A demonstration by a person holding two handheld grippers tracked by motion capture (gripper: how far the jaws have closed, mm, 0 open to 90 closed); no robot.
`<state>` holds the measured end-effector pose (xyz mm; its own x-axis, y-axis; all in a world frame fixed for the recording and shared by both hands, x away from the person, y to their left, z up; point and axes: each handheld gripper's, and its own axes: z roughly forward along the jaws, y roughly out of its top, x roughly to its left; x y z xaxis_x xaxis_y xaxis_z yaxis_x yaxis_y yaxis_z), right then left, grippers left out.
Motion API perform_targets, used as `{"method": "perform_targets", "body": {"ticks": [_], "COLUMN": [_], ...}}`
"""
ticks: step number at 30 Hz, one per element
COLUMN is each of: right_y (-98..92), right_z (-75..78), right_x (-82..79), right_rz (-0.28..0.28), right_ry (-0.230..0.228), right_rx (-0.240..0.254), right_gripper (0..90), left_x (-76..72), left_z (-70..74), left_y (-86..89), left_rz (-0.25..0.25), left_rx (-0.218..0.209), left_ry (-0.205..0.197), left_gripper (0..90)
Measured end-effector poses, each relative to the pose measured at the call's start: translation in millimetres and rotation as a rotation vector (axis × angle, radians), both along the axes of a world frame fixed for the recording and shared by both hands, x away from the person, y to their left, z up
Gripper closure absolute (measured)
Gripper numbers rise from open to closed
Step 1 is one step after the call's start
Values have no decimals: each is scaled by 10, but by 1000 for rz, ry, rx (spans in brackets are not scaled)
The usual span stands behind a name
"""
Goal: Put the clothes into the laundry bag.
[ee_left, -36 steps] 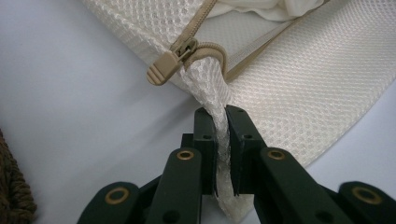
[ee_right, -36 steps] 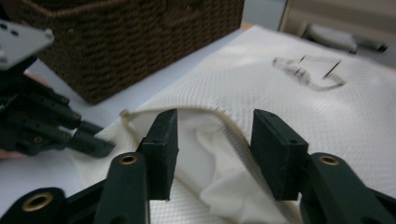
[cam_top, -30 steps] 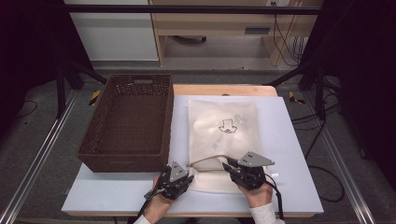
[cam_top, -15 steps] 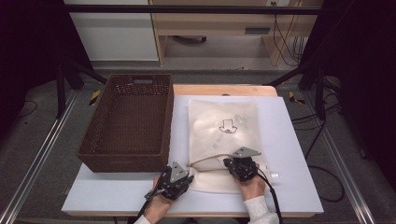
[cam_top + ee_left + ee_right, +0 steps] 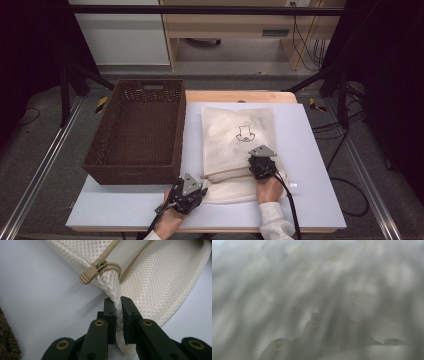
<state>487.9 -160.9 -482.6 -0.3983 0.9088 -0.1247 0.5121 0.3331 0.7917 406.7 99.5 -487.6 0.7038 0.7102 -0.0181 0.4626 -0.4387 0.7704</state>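
Cream mesh zip bag (image 5: 239,150) lies flat on white table (image 5: 320,175) beside brown woven basket (image 5: 137,130) | left gripper (image 5: 119,315) pinches its netted corner by the zip pull (image 5: 89,275) | right gripper (image 5: 261,164) closed, inside the mesh.

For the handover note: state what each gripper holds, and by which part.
The left gripper pinches the mesh laundry bag by its corner fabric beside the zipper pull. The right gripper is shut on the bag; blur hides its hold.

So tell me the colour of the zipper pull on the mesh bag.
Tan zipper pull, clearest in the left gripper view.
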Motion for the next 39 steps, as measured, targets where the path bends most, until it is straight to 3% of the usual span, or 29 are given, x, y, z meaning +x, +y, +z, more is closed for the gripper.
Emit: {"method": "perform_targets", "body": {"ticks": [4, 9, 12, 15, 18, 19, 20, 24, 25, 27, 31, 34, 37, 39], "right_y": [-55, -210, -373, -572, -785, -896, -896, -1048, -1065, -1061, -1041, -1019, -1034, -1037], "right_z": [65, 232, 336, 468, 552, 513, 513, 274, 168, 111, 61, -14, -23, -18], "right_x": [-162, -528, -743, -883, -912, -873, -873, -724, -672, -655, -652, -653, -672, -688], "right_rz": [59, 150, 181, 140, 52, 1, 1, 12, 15, 21, 23, 16, 10, 22], "right_ry": [-4, -30, -71, -131, -153, -125, -125, -30, 28, 48, 81, 106, 128, 123], "right_rx": [60, 124, 145, 157, 171, 155, 155, 167, 178, 151, 131, 98, 156, 157], "right_gripper": [790, 732, 720, 705, 649, 598, 598, 471, 462, 473, 492, 551, 635, 670], "left_x": [0, 3, 8, 8, 10, 13, 16, 59, 73, 99, 167, 179, 152, 140], "left_z": [0, 1, 0, 0, 2, 5, 11, 61, 78, 94, 54, 35, 45, 55], "left_y": [1, 6, 12, 12, 15, 16, 15, 28, 35, 43, 51, 49, 34, 37], "left_rz": [0, -1, -1, 2, 0, -2, -6, -1, 1, 19, 32, 23, 28, 33], "left_rx": [-1, -2, -9, -9, -12, -13, -10, -18, -22, -29, -43, -56, -43, -38], "left_ry": [0, 4, 9, 9, 10, 11, 12, 11, 8, -5, 20, 39, 17, 11], "left_gripper": [820, 820, 818, 815, 804, 781, 781, 728, 674, 626, 598, 680, 796, 821]}}
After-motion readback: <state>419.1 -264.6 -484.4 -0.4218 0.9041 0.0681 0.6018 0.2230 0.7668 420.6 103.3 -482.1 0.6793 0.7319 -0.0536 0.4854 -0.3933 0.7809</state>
